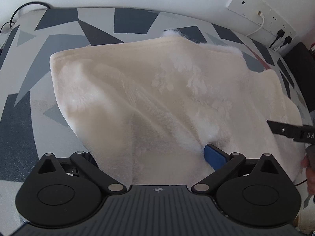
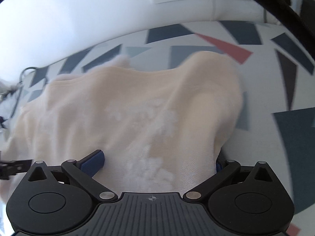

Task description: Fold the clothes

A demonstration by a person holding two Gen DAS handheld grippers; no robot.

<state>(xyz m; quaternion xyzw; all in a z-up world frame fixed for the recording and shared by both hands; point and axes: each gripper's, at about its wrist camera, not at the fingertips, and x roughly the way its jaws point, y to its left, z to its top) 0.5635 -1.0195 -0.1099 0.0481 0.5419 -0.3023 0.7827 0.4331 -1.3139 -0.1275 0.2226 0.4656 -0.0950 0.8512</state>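
A cream fleece garment [image 1: 149,90] lies spread on a bed cover with grey and navy triangles [image 1: 59,35]. In the left wrist view its near edge drapes over my left gripper [image 1: 149,153]; the blue right pad [image 1: 214,157] shows, while the left finger is hidden under cloth. The jaws stand wide apart with fabric filling the gap. My right gripper [image 2: 159,157] also stands wide, both blue pads [image 2: 92,163] flanking a ridge of the same garment [image 2: 137,108]. The right gripper's black finger [image 1: 283,130] shows at the garment's right edge.
A white wall runs behind the bed, with a socket panel [image 1: 259,13] and plugged cables at the far right. A black cable [image 1: 25,7] loops at the far left corner. A dark object [image 1: 301,74] stands beside the bed on the right. A hand [image 1: 310,169] holds the right gripper.
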